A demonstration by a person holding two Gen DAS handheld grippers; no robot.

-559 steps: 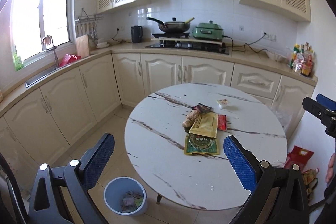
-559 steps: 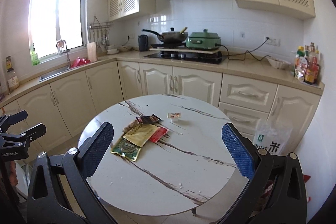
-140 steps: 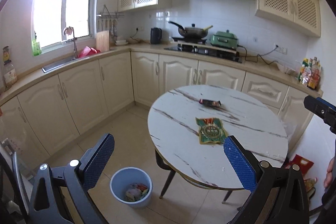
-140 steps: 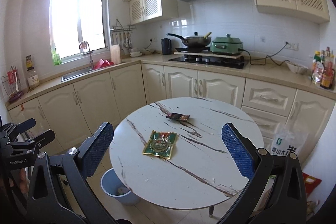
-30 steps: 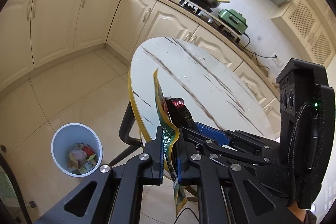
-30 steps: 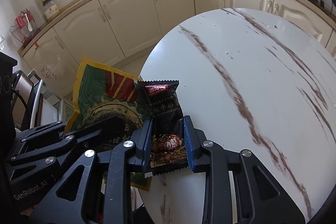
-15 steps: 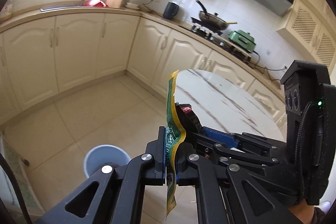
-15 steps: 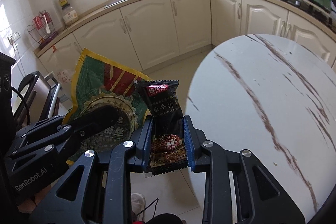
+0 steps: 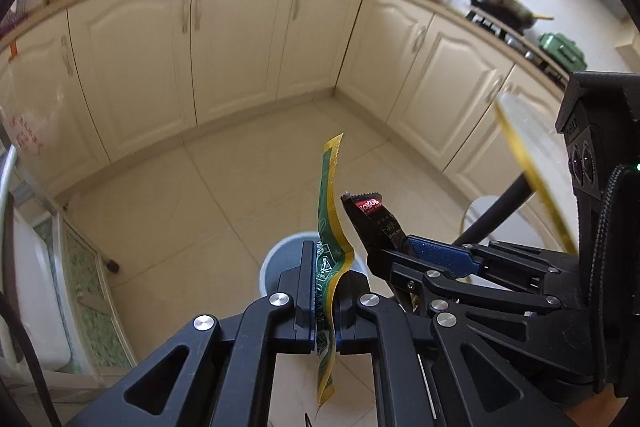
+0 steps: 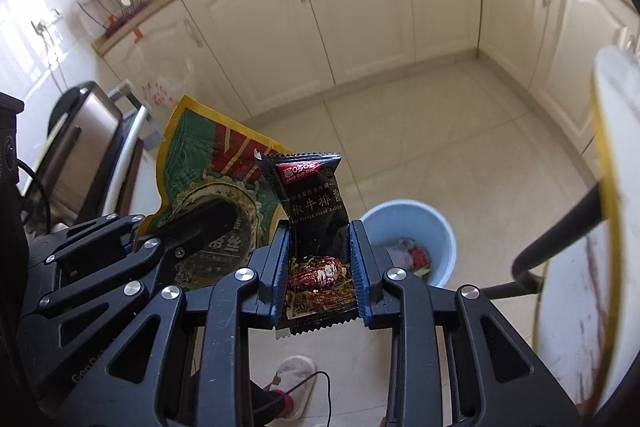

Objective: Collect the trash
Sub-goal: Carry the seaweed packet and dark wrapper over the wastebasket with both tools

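Observation:
My left gripper [image 9: 325, 259] is shut on a green and yellow packet [image 9: 330, 211], seen edge-on; the packet also shows flat in the right wrist view [image 10: 200, 171]. My right gripper [image 10: 319, 247] is shut on a black sauce sachet [image 10: 314, 195], which also shows in the left wrist view [image 9: 374, 219]. A pale blue bin [image 10: 440, 239] with trash inside stands on the floor just beyond and below both grippers; in the left wrist view the bin [image 9: 276, 259] is mostly hidden behind the fingers.
The round white table's gold-rimmed edge [image 10: 612, 163] and its black leg [image 10: 556, 239] are at the right. Cream cabinets [image 9: 240, 39] line the far side. A metal appliance [image 10: 76, 147] stands at the left. A slippered foot [image 10: 292, 383] is below.
Both grippers have swung left and down away from the table, with the packets still held. The bin is now right below the fingers.

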